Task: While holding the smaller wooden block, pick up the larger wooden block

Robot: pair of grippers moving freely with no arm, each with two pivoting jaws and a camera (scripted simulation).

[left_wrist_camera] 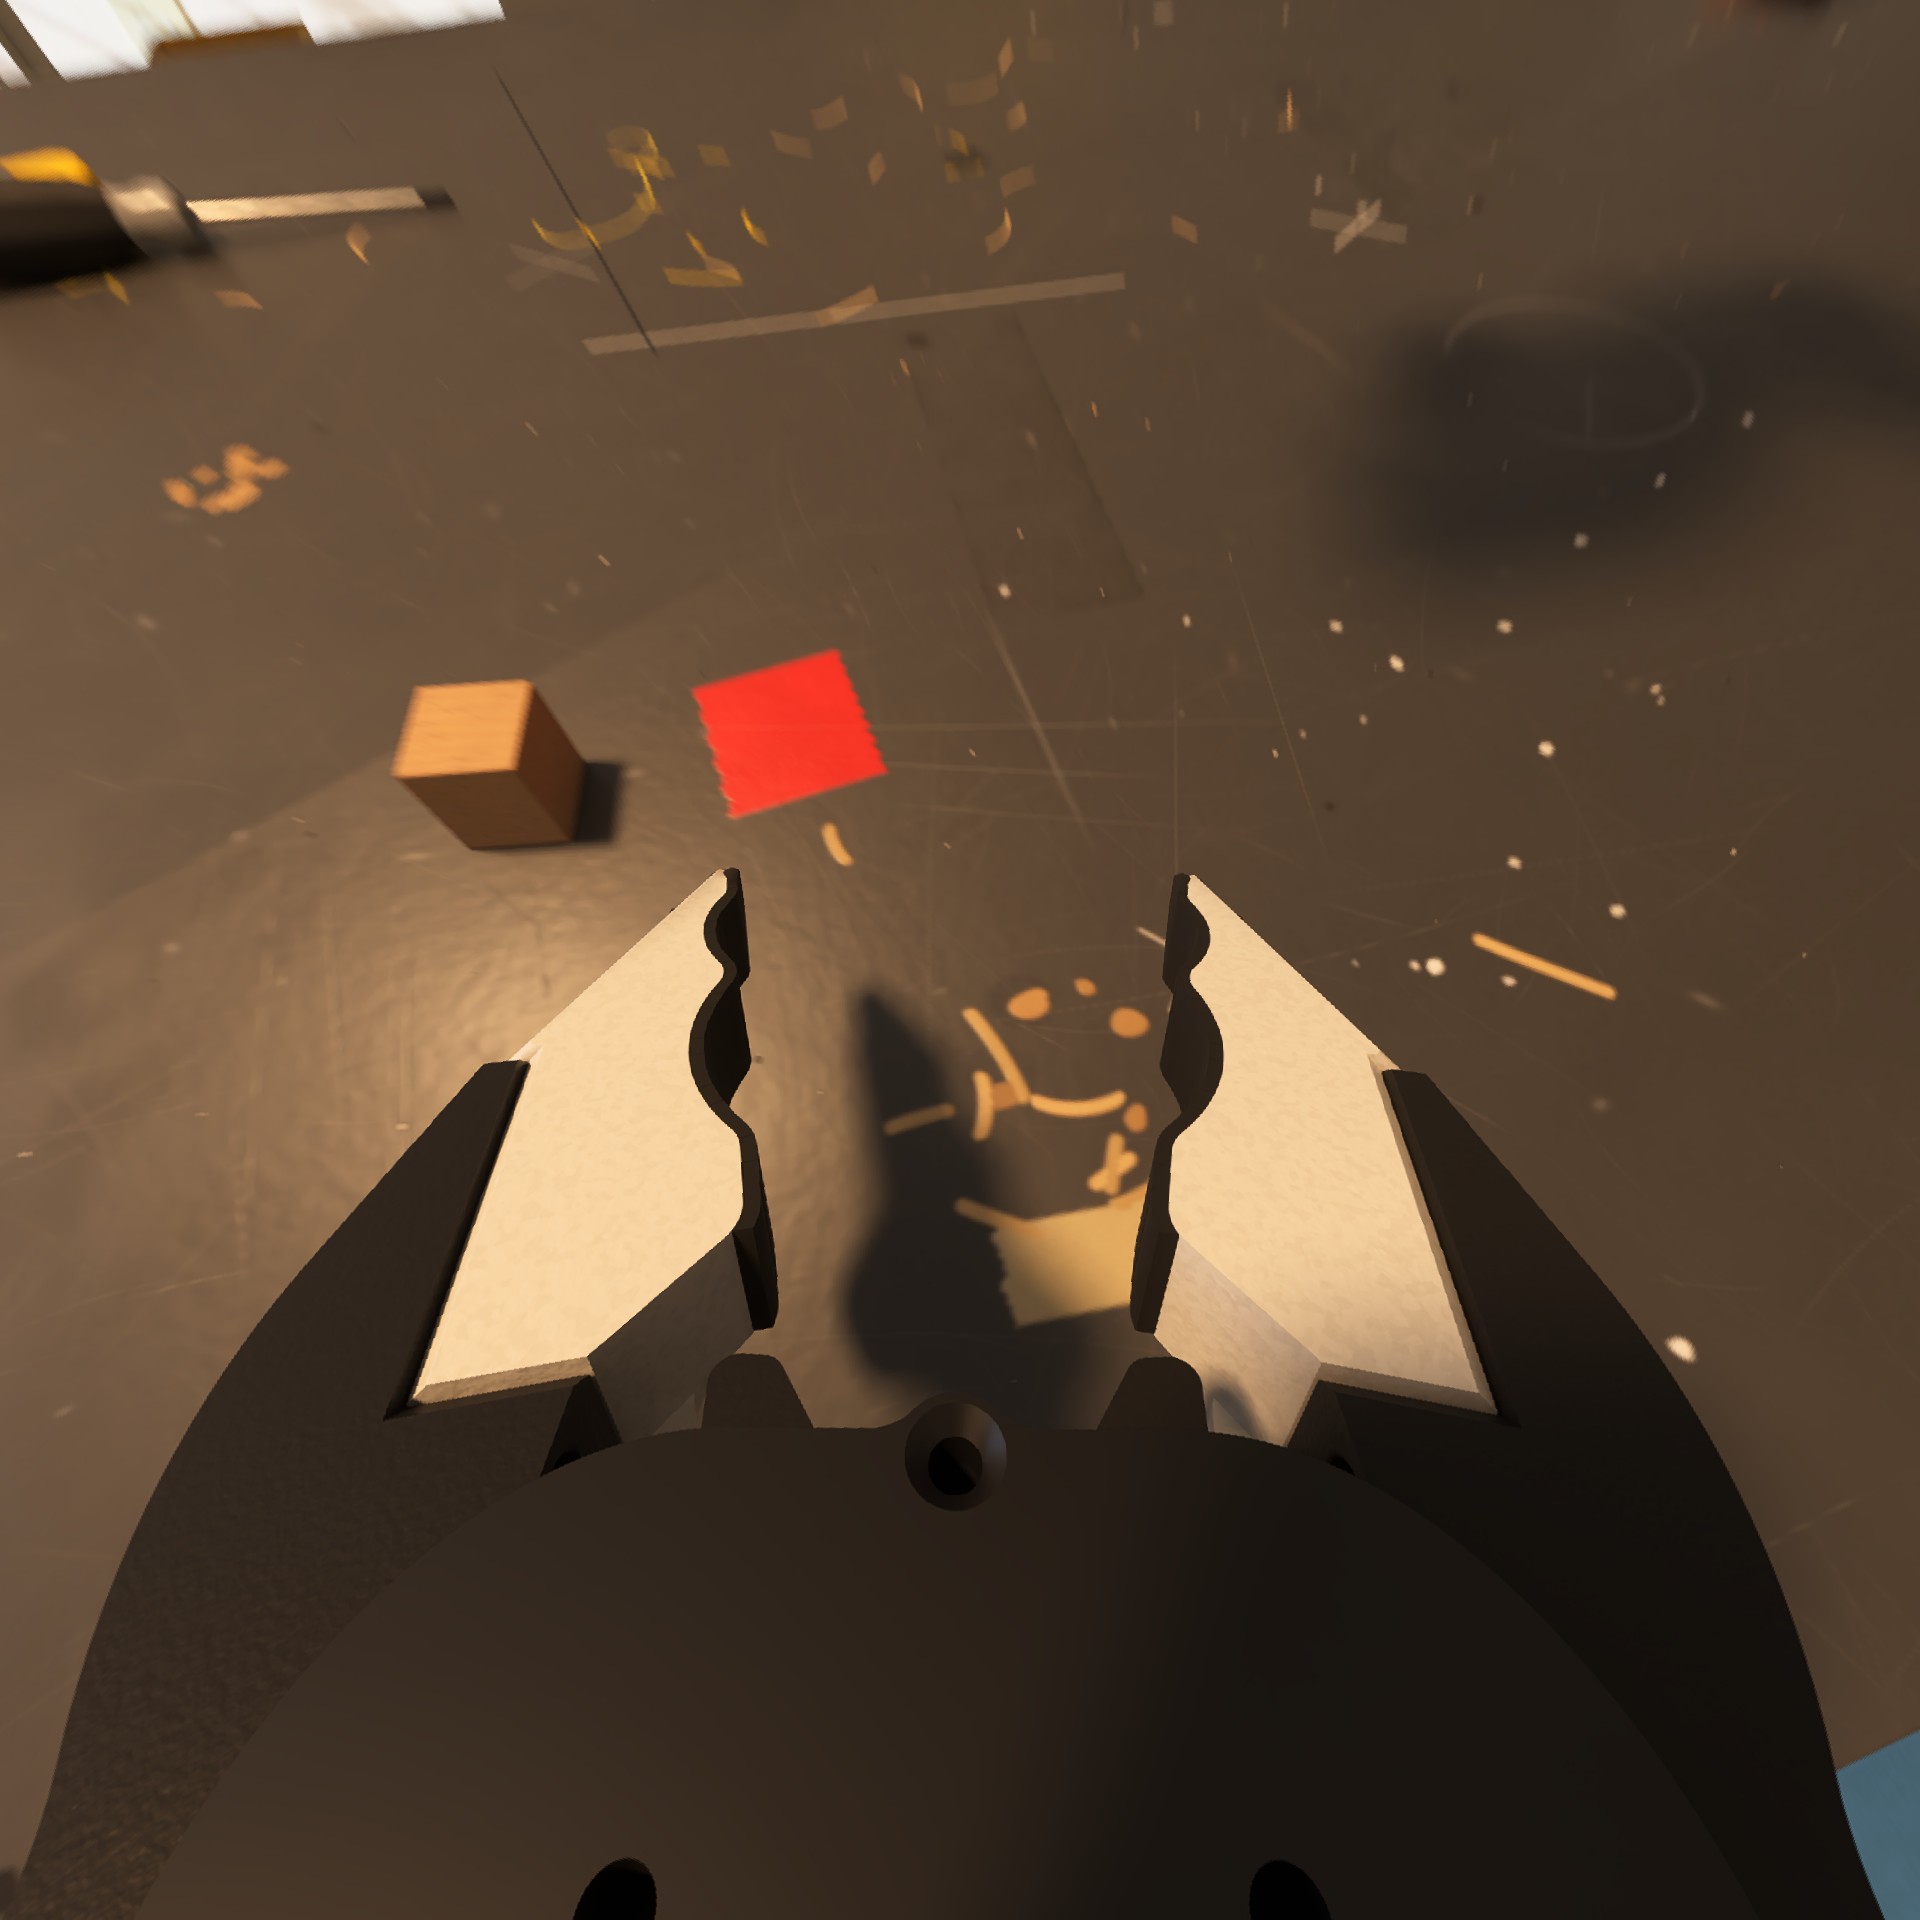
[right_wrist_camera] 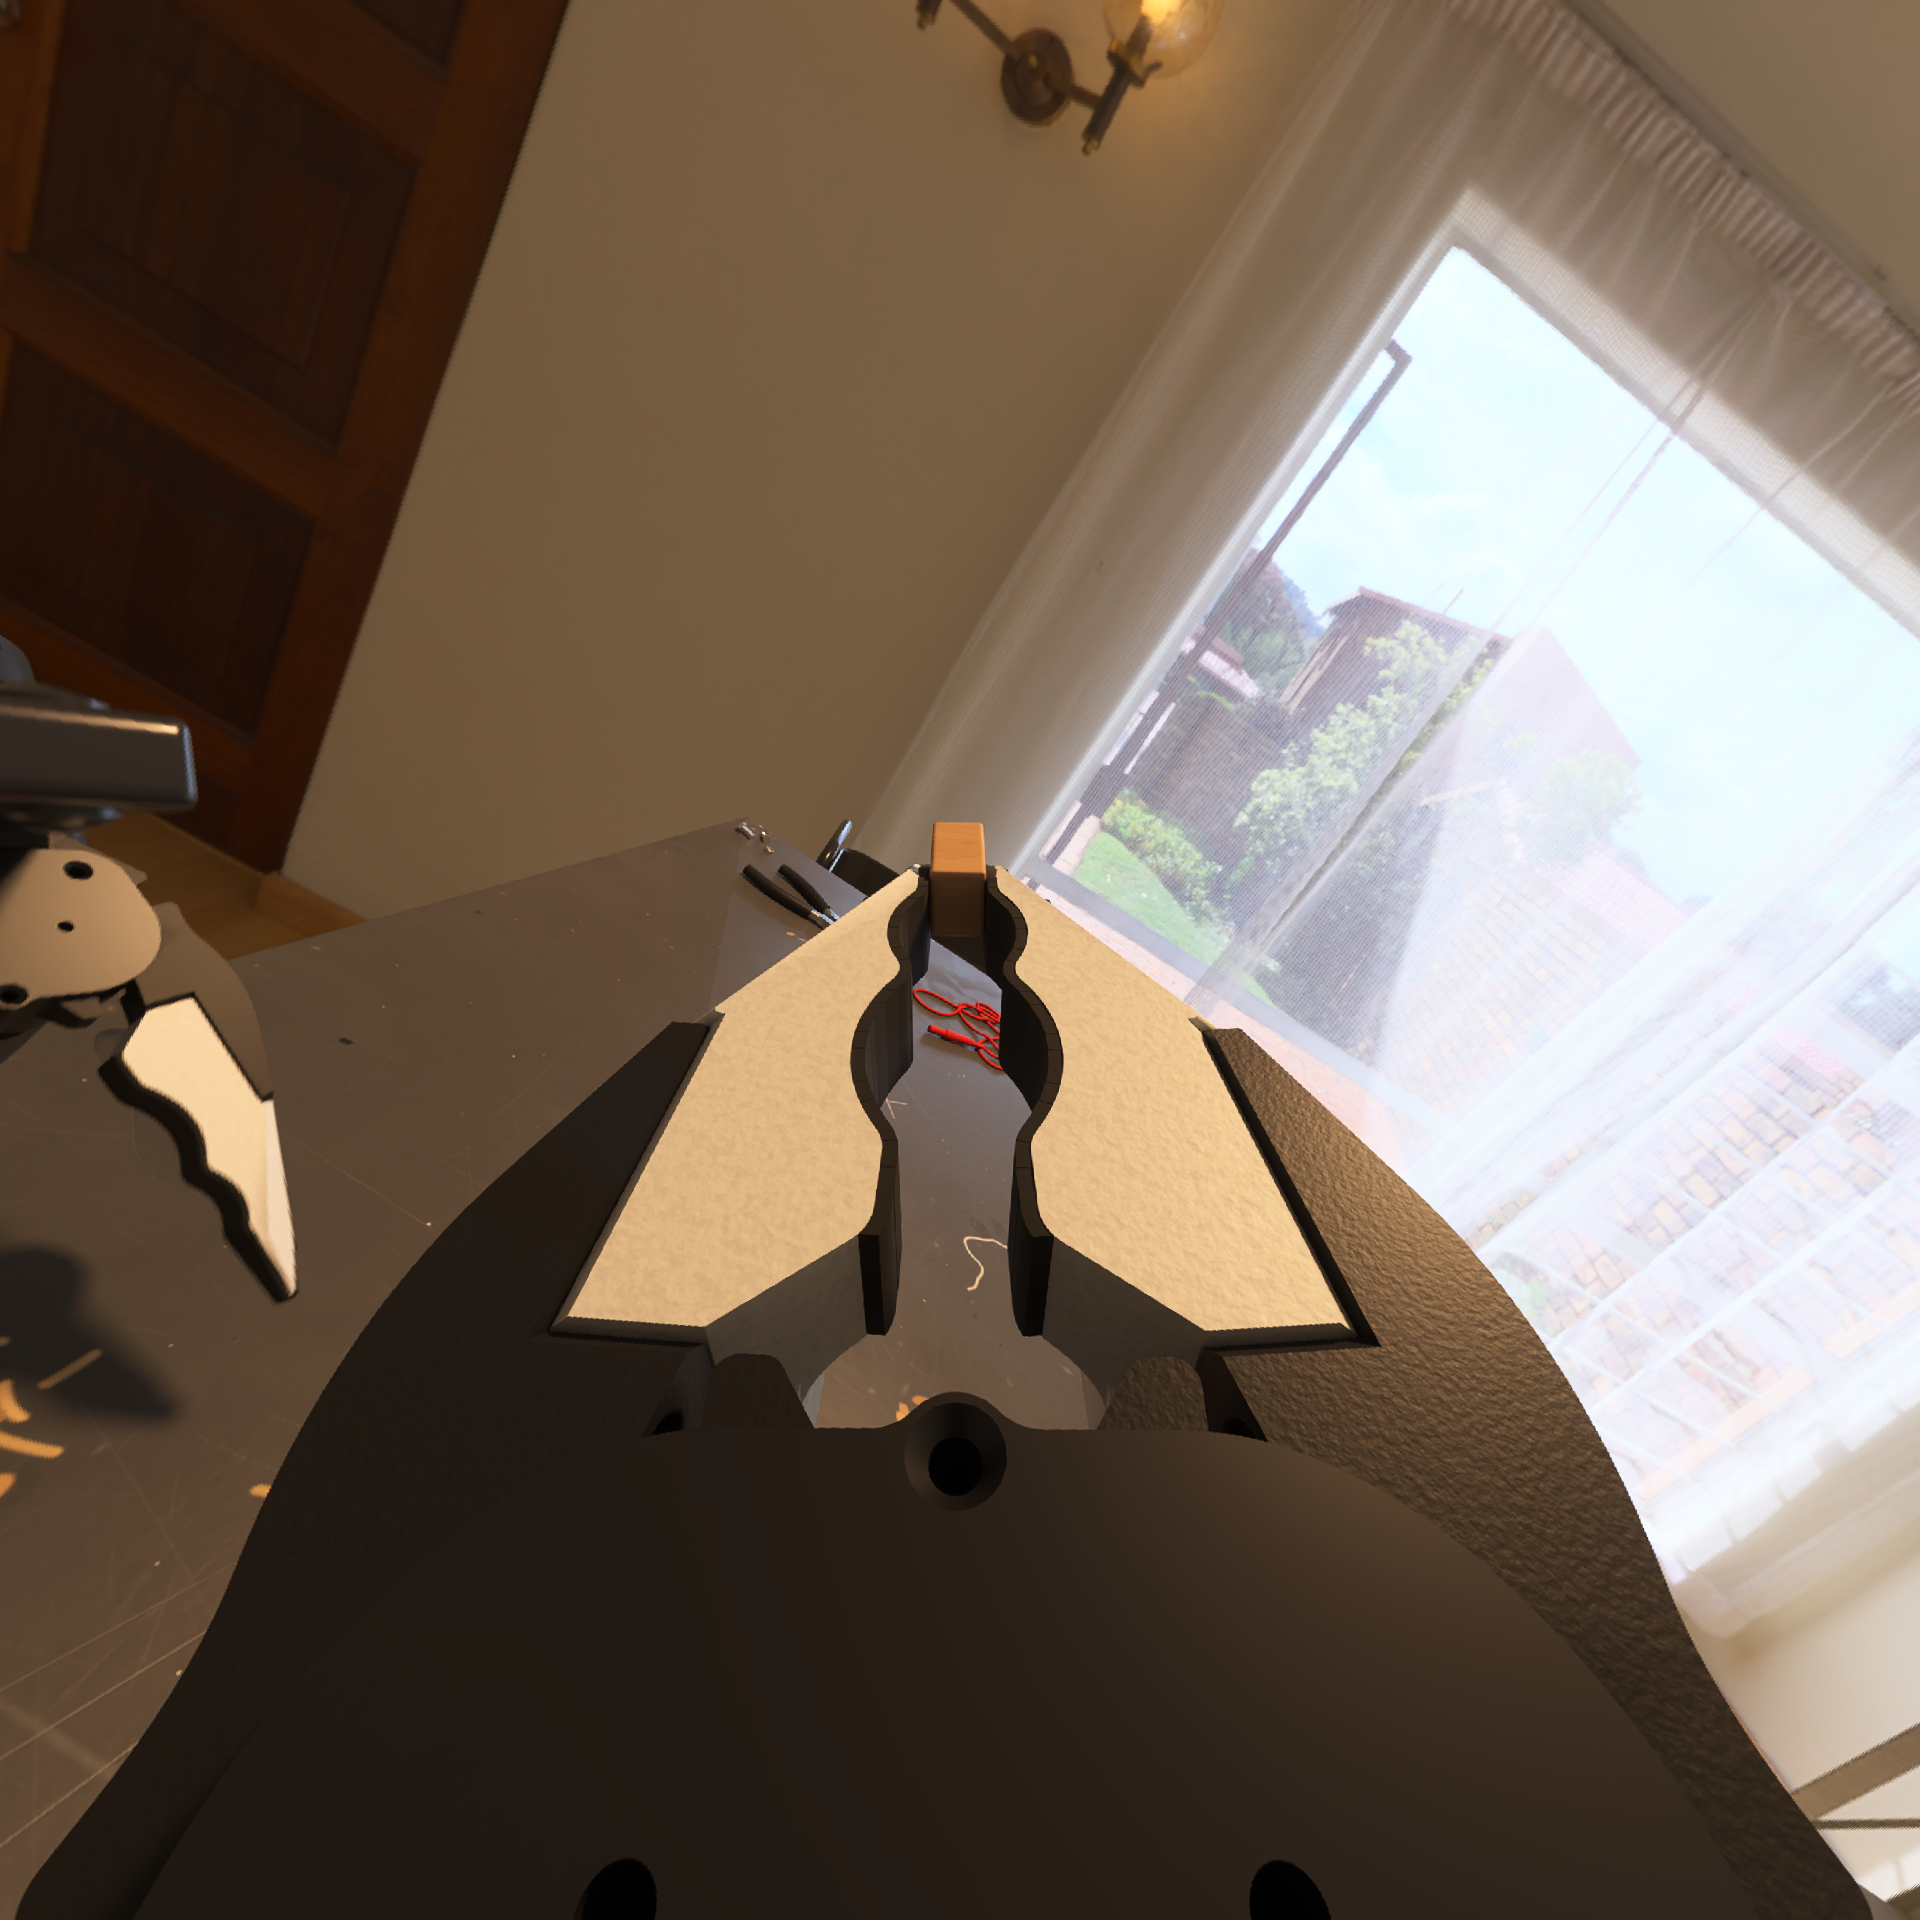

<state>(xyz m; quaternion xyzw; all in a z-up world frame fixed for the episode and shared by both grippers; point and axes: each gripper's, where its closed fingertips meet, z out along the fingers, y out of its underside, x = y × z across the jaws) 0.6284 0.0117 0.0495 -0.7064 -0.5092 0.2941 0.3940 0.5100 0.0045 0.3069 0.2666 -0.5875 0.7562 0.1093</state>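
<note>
The larger wooden block (left_wrist_camera: 488, 762) sits on the dark worktable (left_wrist_camera: 1247, 790), ahead and to the left of my left gripper (left_wrist_camera: 956, 878). The left gripper is open and empty, above the table. A flat red square (left_wrist_camera: 788, 731) lies just right of that block. My right gripper (right_wrist_camera: 956, 883) is shut on the smaller wooden block (right_wrist_camera: 956, 878), pinched at the fingertips and held up in the air, tilted toward a window. The left gripper also shows at the left edge of the right wrist view (right_wrist_camera: 208, 1132).
A tool with a yellow and black handle (left_wrist_camera: 94, 213) lies at the far left of the table. Wood shavings (left_wrist_camera: 727, 208) are scattered at the far side. Pliers (right_wrist_camera: 790, 888) and a red cable (right_wrist_camera: 961, 1023) lie near the table's far end. A window (right_wrist_camera: 1558, 727) is beyond.
</note>
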